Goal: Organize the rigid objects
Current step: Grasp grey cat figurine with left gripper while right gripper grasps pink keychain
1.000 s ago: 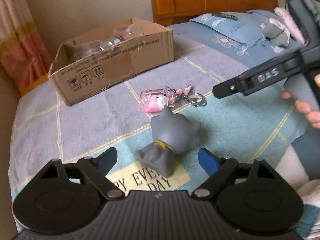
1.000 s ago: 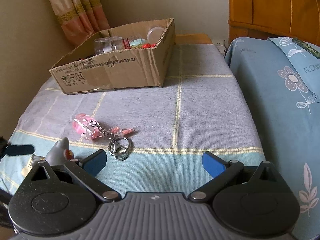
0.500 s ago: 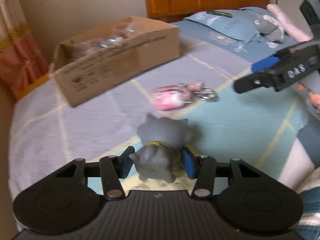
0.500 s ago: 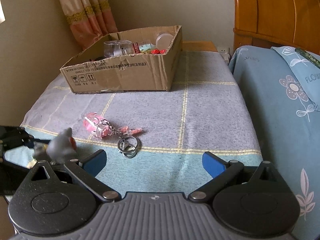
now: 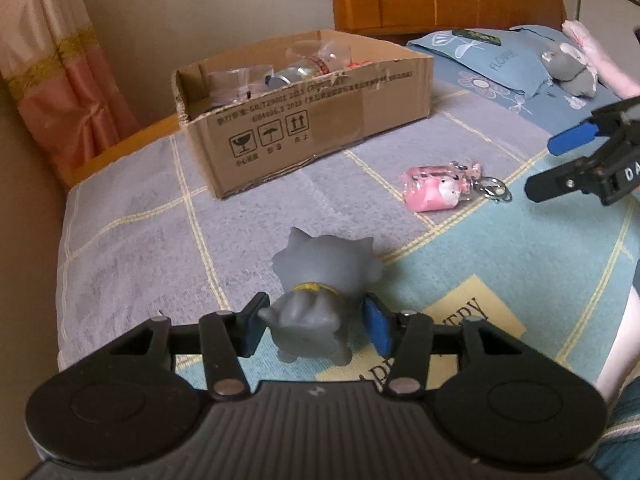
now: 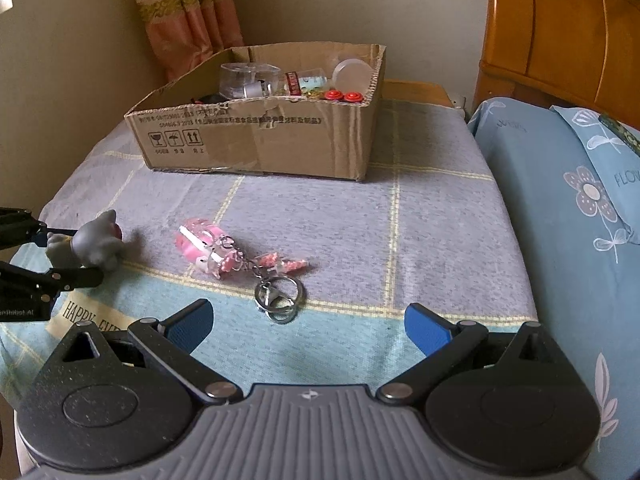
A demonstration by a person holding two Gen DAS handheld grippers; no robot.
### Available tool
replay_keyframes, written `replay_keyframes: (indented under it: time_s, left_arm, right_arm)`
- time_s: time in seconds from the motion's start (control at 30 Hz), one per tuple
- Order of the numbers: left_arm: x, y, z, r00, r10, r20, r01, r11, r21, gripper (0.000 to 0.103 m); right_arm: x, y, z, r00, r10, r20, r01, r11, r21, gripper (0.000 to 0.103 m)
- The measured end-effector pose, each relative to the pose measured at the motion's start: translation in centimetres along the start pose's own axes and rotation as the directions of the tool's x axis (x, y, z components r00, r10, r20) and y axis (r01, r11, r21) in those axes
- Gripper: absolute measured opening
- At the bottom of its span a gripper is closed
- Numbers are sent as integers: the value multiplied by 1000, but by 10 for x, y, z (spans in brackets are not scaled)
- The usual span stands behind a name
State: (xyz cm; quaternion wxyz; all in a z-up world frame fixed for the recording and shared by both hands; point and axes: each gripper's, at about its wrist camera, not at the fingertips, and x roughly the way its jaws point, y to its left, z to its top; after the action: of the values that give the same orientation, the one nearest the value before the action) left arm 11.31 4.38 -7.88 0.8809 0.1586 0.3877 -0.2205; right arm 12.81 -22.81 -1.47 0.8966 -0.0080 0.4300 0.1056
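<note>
One grey figurine (image 5: pixel 320 276), one pink keychain (image 5: pixel 434 190), one cardboard box (image 5: pixel 312 120).

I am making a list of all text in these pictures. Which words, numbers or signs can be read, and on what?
"HAPPY EVE": blanket patch, rest hidden.
"FLO": blue pillow, cut off.
Three handling signs: cardboard box; its printed lines too blurred.
"DA": right gripper, cut off.
Bottle label: too small.

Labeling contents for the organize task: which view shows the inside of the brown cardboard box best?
The right wrist view: it looks down over the brown cardboard box rim, showing a clear plastic container, two red caps and a round translucent lid. The left wrist view is blurrier; the near wall hides most contents.
</note>
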Motion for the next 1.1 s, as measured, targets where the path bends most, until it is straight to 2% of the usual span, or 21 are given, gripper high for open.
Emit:
replay_keyframes:
  time_s: [0.17, 0.3, 0.4, 0.5, 0.6, 0.67, 0.93, 1.1]
  left_arm:
    - [9, 2, 0, 1000, -22, 11, 22, 1000, 3, 59]
    - [11, 7, 2, 998, -56, 25, 57, 998, -41, 52]
    - [13, 10, 1, 999, -25, 26, 26, 998, -60, 51]
    - [14, 15, 3, 998, 55, 17, -53, 995, -87, 51]
    - [16, 18, 6, 993, 122, 1, -121, 986, -112, 51]
    - [17, 20, 9, 992, 126, -3, -125, 983, -132, 51]
    - [19, 26, 6, 994, 114, 5, -110, 970, -215, 51]
    - [15, 30, 2, 994, 107, 18, -100, 968, -229, 51]
  right_arm:
    - [2, 11, 2, 1000, 6, -8, -6, 1000, -19, 103]
    - [1, 17, 3, 1000, 11, -13, -12, 1000, -27, 103]
    - [2, 19, 5, 998, 53, -18, -53, 999, -13, 103]
    - [6, 24, 6, 992, 121, -28, -121, 993, -9, 103]
    - [14, 33, 7, 977, 208, -47, -209, 978, -8, 103]
    - [23, 41, 9, 968, 243, -65, -244, 970, -4, 103]
    - [47, 61, 18, 972, 218, -89, -221, 975, -36, 103]
    - [59, 66, 30, 975, 203, -92, -208, 977, -41, 103]
